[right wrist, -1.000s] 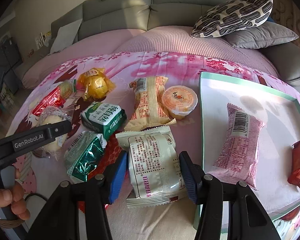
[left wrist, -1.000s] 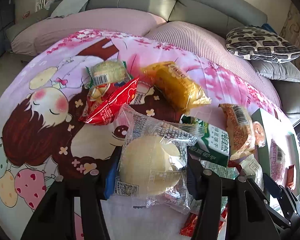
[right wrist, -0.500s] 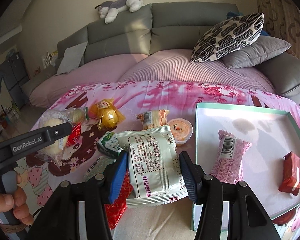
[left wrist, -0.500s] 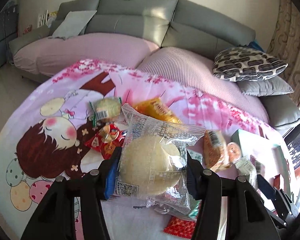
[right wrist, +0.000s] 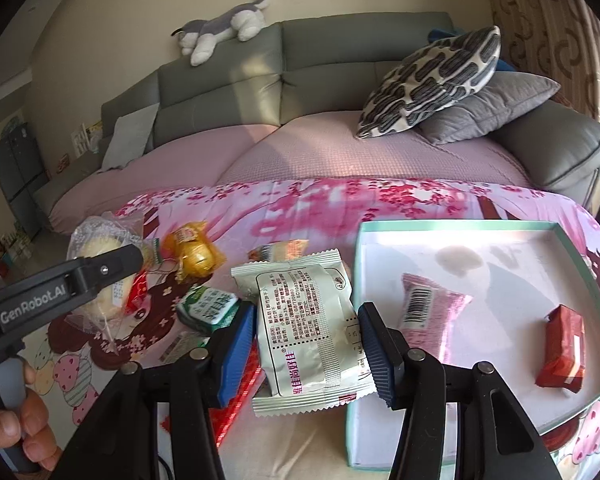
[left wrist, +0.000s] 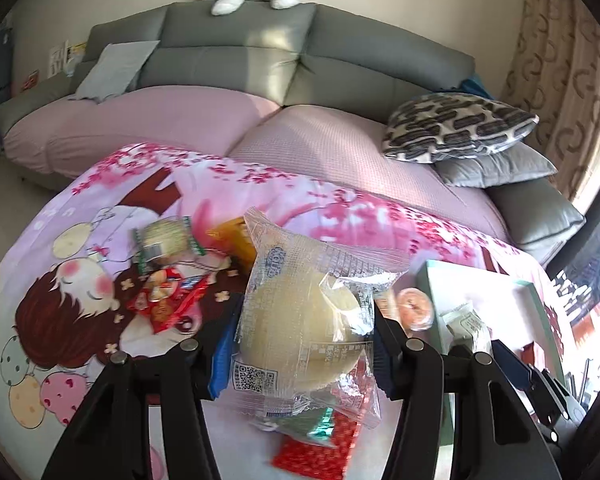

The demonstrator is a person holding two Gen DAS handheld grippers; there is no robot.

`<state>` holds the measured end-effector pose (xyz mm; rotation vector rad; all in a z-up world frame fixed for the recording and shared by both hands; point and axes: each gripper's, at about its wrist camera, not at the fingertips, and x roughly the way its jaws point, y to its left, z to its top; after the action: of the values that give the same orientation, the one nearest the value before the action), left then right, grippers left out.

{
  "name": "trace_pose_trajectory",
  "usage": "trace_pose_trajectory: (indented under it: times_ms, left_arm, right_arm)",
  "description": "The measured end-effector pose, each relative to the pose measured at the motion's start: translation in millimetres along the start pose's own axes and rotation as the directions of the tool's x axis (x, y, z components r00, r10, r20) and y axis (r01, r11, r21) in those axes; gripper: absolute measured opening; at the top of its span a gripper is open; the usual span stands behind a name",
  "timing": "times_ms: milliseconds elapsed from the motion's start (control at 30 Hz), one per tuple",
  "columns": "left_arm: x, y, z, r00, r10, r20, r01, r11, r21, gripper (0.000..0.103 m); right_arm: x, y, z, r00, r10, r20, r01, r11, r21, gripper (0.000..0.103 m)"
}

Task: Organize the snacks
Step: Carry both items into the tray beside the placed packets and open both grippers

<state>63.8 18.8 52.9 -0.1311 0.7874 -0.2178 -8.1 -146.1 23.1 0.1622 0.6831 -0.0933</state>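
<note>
Grey sofa fills the back of the room, with pink covers on its seats, three cushions on it (one black-and-white patterned, two grey) and one plush dog lying along its top. Before it lies a pink cartoon-print blanket, on which the snacks are scattered. One shallow box with a mint-green rim sits on the blanket at the right; inside are two snacks, well apart: a pink packet and a small red packet.

Two grippers are in view, each holding one snack clear of the blanket. The left gripper is clamped on a clear-wrapped round bun, its blue pads pressing the wrapper from both sides. The right gripper grips a pale grey-green packet printed with text, held beside the box's left wall. In the right wrist view a person's hand is seen on the left gripper's handle.

Loose on the blanket lie one orange-yellow bag, one green carton-like pack, one red patterned packet, one red bag, one green-edged round cake, one orange jelly cup and one tan packet.
</note>
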Motion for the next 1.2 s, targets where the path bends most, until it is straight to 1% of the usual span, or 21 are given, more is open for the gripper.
trace_pose_trajectory:
  times_ms: [100,233,433,600,767,867,1000,1200]
  left_arm:
    - [3,-17,-2,1.0,-0.019,-0.01,0.019,0.999,0.037,0.058]
    - [7,-44,-4,0.998,-0.062,-0.021,0.064,0.993,0.095,0.058]
    - [14,-84,-7,0.992,-0.122,-0.042,0.127,0.975,0.18,0.058]
    - [25,-109,-11,0.988,-0.144,-0.06,0.154,0.962,0.225,0.058]
    - [49,-122,-12,0.989,-0.116,-0.092,0.135,0.961,0.242,0.058]
    - [65,-131,-16,0.992,-0.069,-0.105,0.096,0.956,0.277,0.058]
    - [81,-142,-21,0.99,-0.05,-0.132,0.088,0.95,0.301,0.058]
    - [94,-158,-29,0.989,-0.025,-0.148,0.076,0.935,0.347,0.058]
  right_arm:
    - [-1,-19,2,0.999,-0.039,0.002,0.039,0.999,0.034,0.056]
    - [-5,-50,3,0.996,-0.091,0.01,0.089,0.99,0.106,0.056]
    - [-16,-97,3,0.984,-0.176,0.019,0.168,0.963,0.212,0.056]
    - [-20,-126,1,0.974,-0.225,0.014,0.212,0.937,0.276,0.056]
    - [-20,-137,0,0.971,-0.238,0.008,0.225,0.928,0.297,0.056]
    - [-15,-138,-1,0.973,-0.232,-0.003,0.223,0.928,0.298,0.056]
    - [-9,-142,-4,0.973,-0.23,-0.022,0.226,0.926,0.301,0.056]
    - [-6,-149,-6,0.973,-0.224,-0.048,0.227,0.918,0.326,0.056]
